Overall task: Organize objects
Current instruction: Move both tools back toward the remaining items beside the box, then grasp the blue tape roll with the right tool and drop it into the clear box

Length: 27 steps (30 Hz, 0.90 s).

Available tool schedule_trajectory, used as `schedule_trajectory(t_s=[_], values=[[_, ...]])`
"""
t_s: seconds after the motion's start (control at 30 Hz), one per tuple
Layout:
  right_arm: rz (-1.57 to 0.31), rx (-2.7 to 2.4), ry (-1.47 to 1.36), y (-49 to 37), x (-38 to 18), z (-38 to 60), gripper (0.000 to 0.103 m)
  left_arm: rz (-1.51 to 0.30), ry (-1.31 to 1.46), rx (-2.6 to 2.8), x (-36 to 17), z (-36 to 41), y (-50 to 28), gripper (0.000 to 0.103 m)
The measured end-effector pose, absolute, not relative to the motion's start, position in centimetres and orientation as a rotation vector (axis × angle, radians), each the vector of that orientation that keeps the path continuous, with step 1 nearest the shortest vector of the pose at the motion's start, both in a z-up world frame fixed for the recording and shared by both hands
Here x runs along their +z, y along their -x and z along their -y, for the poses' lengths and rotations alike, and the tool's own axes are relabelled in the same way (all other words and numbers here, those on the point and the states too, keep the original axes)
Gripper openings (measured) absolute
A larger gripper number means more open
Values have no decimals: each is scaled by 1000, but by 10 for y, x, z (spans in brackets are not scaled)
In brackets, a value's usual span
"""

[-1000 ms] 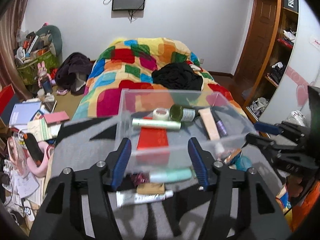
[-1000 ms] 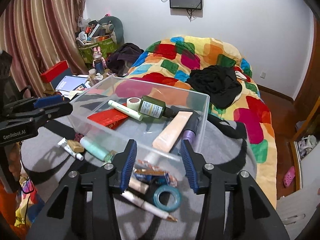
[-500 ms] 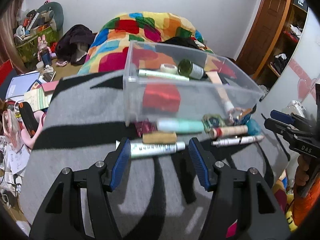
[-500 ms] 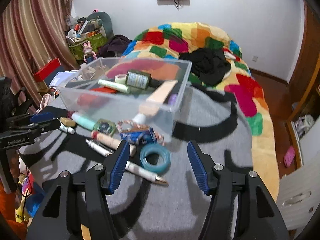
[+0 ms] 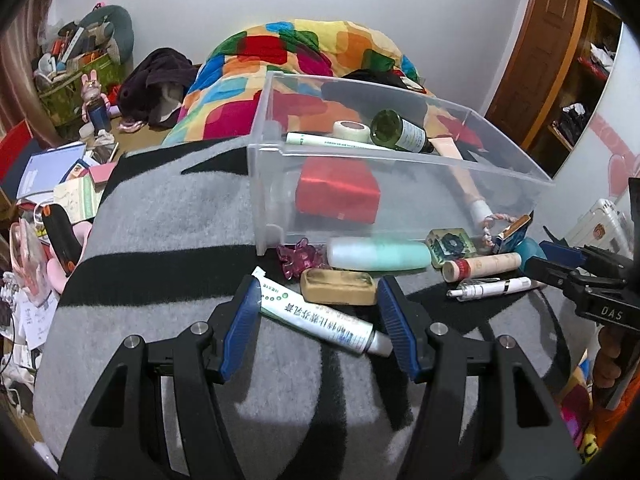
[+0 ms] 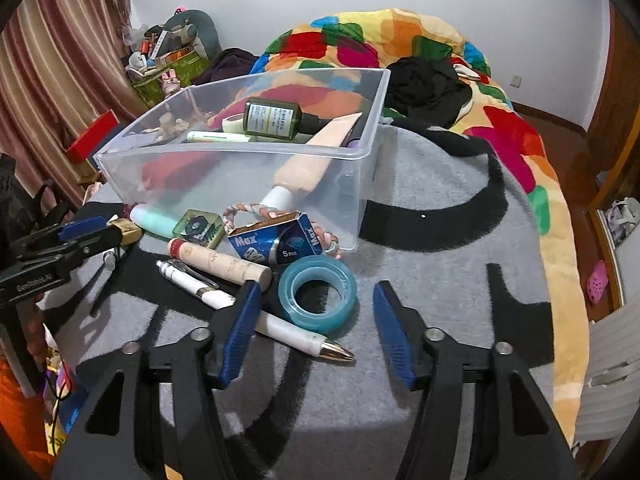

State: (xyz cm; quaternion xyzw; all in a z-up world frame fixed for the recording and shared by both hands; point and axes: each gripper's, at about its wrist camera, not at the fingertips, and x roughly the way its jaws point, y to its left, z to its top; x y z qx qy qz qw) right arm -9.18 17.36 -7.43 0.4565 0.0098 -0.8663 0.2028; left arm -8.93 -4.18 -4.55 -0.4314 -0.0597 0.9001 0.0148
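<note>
A clear plastic box (image 5: 400, 160) sits on a grey and black blanket and holds a green bottle (image 5: 400, 134), a red packet (image 5: 338, 192) and tubes. Loose items lie along its near wall. My left gripper (image 5: 318, 290) is open, low over a white toothpaste tube (image 5: 320, 318) that lies slantwise between its fingers, with a tan block (image 5: 340, 282) just beyond. My right gripper (image 6: 316, 286) is open with its jaws closing. A blue tape roll (image 6: 316, 318) lies between them, and a white pen (image 6: 288, 330) passes under the left finger. No pad presses on anything.
Beside the box lie a mint bottle (image 5: 380, 254), a pink clip (image 5: 298, 256), a beige cylinder (image 6: 220, 262) and a blue carton (image 6: 276, 240). A bed with a bright patchwork quilt (image 6: 360, 40) lies behind. Clutter covers the floor (image 5: 60, 184) at left.
Both grippers have sunk toward the blanket and now hang over the loose items in front of the box. The right jaws widened, then narrowed again.
</note>
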Motion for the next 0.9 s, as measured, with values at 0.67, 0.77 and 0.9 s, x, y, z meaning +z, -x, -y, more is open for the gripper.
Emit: schedule_trajectory(t_s=[0.67,0.77,0.9], values=[[23,-2426,-1229,84,-63,-178,36,49,1310,2769,-42,21,86,39],[32,-2433,-1202,81,-55,-180,35,92,1293,2766,-38,25,79,39],[29,-2443,-1161,77,-44,-178,36,104,1240,2788,-25,26,70,36]])
